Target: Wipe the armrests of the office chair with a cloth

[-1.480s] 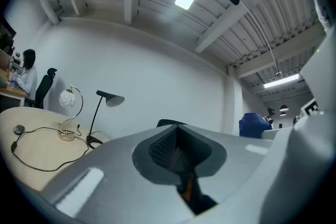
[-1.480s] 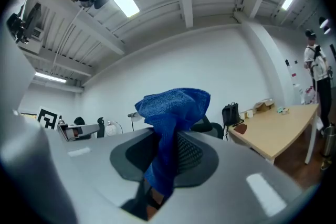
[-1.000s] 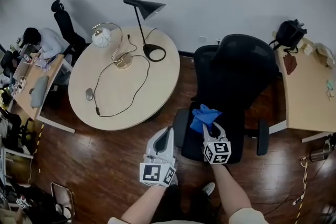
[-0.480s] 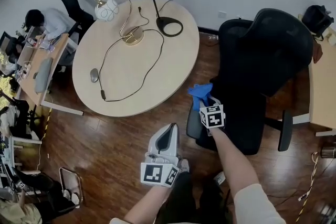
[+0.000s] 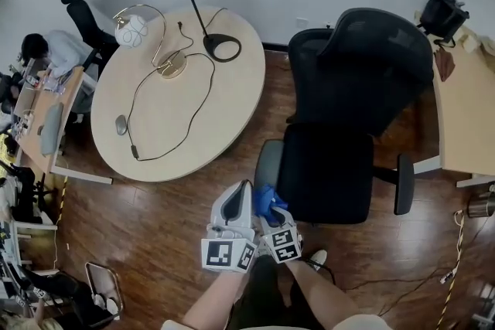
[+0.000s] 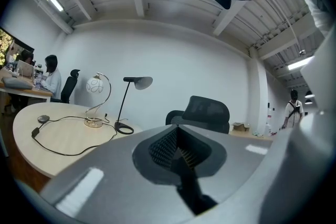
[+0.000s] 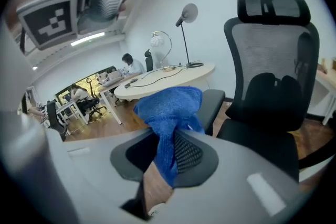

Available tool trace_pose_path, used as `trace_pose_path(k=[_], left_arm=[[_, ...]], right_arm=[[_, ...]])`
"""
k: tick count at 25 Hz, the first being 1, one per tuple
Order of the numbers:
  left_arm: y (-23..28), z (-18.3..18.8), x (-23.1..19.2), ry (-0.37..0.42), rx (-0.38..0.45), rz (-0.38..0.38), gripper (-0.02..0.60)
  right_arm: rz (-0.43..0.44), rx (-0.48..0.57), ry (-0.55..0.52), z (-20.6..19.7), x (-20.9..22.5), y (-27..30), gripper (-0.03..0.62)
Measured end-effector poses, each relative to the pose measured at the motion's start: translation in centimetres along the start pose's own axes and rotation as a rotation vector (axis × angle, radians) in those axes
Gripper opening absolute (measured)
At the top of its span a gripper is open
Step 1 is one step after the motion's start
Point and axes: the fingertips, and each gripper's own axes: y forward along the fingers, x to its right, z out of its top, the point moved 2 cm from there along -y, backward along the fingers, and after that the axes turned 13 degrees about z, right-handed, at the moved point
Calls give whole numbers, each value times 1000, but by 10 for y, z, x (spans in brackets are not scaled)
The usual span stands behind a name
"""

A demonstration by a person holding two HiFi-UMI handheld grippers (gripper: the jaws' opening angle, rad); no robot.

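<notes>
**Blue cloth clamped in the right claw, at the near end of the grey-padded armrest.**

At lower centre of the head view, the right claw [image 5: 268, 211] is closed on the cloth [image 5: 266, 199]. The cloth sits just below the armrest [image 5: 267, 158] of the office chair [image 5: 352, 81]; contact cannot be confirmed. The left claw [image 5: 238, 197] lies just beside it, jaws together on nothing. The cloth is looped terry, soft and bunched, with a loose fold above the ribbed pads. Judged light, limp and non-slip, it is best pinched through the bunched middle, as it is now, so the free fold meets the pad. The armrest is a smooth, rounded oblong. The seat is dark and the backrest is mesh. The second armrest [image 5: 404, 183] stands at right of frame, well apart.
</notes>
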Motion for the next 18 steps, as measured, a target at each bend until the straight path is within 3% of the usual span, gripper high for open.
trace_pose_path(k=[4, 10, 15, 18], left_arm=[[5, -15, 21, 6, -19, -14, 89], [23, -25, 94, -12, -34, -83, 89], [41, -58, 220, -40, -51, -234, 89], [39, -73, 277, -52, -47, -283, 89]], right_arm=[[-36, 182, -36, 29, 21, -38, 78], [-241, 378, -50, 87, 88, -218, 78], [-470, 430, -44, 80, 159, -392, 78], [-534, 403, -46, 60, 191, -456, 78]])
